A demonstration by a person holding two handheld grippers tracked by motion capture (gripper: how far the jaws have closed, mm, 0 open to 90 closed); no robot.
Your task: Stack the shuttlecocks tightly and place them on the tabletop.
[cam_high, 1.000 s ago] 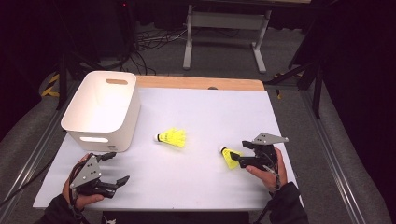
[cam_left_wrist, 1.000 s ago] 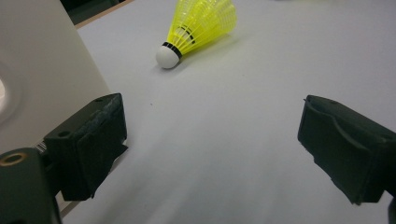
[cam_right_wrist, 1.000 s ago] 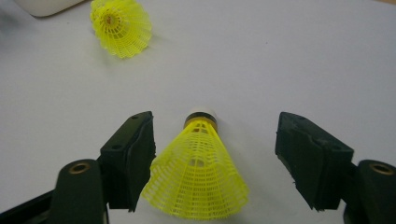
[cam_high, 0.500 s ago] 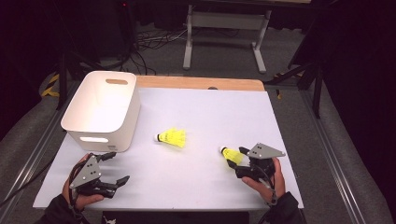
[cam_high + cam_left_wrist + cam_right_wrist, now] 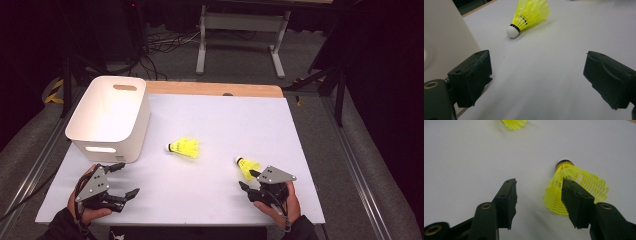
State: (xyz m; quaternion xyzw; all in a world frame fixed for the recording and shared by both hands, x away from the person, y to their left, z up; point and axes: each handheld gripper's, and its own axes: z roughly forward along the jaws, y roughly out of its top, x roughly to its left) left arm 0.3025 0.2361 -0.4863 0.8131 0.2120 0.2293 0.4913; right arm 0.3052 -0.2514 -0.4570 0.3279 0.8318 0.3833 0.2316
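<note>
Right claw (image 5: 537,202) half-spread, closing, nothing pinched; its view shows shuttlecock (image 5: 576,187) skirt overlapping one jaw.

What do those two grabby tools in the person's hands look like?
Each tool is black, with two chunky black jaws and a grey three-cornered plate on top. The left tool and the right tool look alike. Brass-coloured rivets sit near the jaws. Both sleeves look dark.

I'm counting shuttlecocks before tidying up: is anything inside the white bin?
The white bin looks empty in the high view: bare inner walls and floor. Its near wall hides the front strip of the floor. Two yellow shuttlecocks lie outside, on the table.
</note>
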